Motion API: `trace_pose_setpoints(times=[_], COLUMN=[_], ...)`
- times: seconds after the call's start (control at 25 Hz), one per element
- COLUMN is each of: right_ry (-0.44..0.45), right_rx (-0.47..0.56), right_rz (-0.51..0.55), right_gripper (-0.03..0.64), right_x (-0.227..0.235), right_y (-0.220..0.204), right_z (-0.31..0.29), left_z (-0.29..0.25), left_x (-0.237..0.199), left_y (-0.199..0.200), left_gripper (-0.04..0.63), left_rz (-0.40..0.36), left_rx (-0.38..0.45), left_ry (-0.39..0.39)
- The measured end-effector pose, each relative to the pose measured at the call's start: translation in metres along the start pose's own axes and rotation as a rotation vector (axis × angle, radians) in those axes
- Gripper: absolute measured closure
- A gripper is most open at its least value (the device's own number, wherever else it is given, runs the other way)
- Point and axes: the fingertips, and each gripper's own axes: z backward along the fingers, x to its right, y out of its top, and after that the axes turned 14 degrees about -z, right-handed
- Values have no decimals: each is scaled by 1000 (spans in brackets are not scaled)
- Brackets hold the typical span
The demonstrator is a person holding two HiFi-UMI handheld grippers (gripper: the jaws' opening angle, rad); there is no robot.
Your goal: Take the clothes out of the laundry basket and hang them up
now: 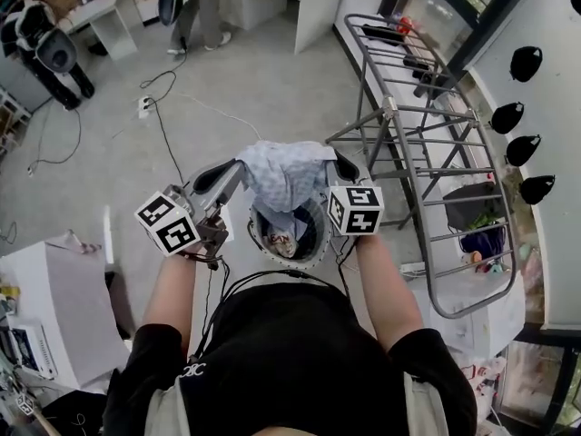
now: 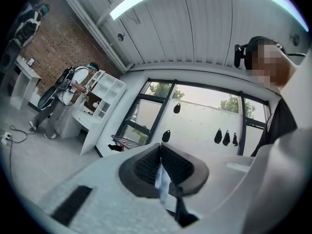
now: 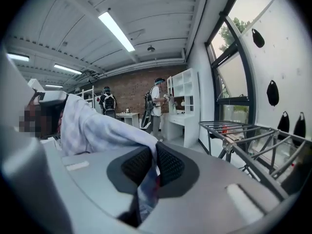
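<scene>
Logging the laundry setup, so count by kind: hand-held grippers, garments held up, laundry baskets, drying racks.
Hand-held grippers: 2, left hand-held gripper and right hand-held gripper
Garment held up: 1
Laundry basket: 1
Drying rack: 1
Total: 5

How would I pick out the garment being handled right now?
Find the grey drying rack on the right; just left of it stands a round basket. Above the basket, the pale blue checked garment hangs bunched between the left gripper and right gripper, the only cloth lifted out.
</scene>
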Motion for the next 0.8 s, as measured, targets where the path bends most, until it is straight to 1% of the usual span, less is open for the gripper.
trace_pose_setpoints(times=[0.24,0.32,0.48,0.6,0.8], right_ry=[-26,-42,-86,-135,-265], right_rx=[84,102,124,134,155], right_rz=[63,69,68,50,4], right_gripper=[584,584,584,584,584], right_x=[-2,-1,2,8,28], right_y=[59,72,84,87,79], right_z=[18,26,44,61,102], left_z=[-19,-27,-42,-56,-84], left_x=[-10,-13,-13,-8,10], left_y=[25,32,40,41,35], left_gripper=[581,581,581,581,581], left_rz=[-69,-89,-101,-97,-74], left_rx=[39,49,62,56,35], left_ry=[-26,-42,-88,-147,-295])
